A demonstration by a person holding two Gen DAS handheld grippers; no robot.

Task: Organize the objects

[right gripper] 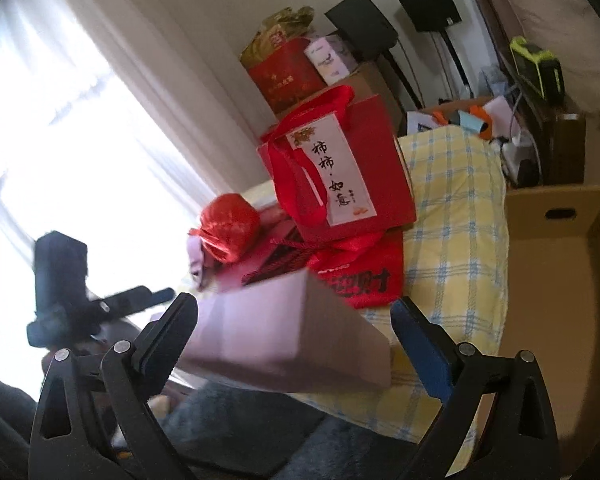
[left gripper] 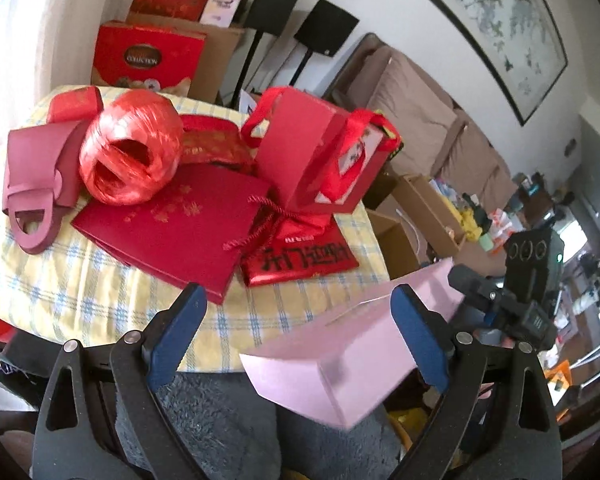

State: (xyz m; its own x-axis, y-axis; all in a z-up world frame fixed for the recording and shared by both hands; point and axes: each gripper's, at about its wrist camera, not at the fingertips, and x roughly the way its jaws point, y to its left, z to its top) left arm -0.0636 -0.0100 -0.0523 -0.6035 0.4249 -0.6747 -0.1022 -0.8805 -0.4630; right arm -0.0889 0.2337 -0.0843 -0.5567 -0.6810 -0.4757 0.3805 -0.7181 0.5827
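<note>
Checked tablecloth [left gripper: 100, 280] behind; pink bag [right gripper: 284, 332] between spread right tongs [right gripper: 294, 320]; left tongs [left gripper: 300, 316] spread.

Framed painting [left gripper: 496, 28] above brown sofa [left gripper: 416, 116] (cushioned); two black speakers [left gripper: 300, 12] on stands.

Pink paper bag [right gripper: 284, 328]: motion-blurred in the right wrist view; print, handles and contact with either gripper cannot be told.

Flat red bag with black lettering [right gripper: 364, 280]: behind the pink paper bag, which covers part of its lettering.

Cardboard box [right gripper: 556, 280]: right of the pink paper bag, cut off by the picture's edge; contents unseen.
</note>
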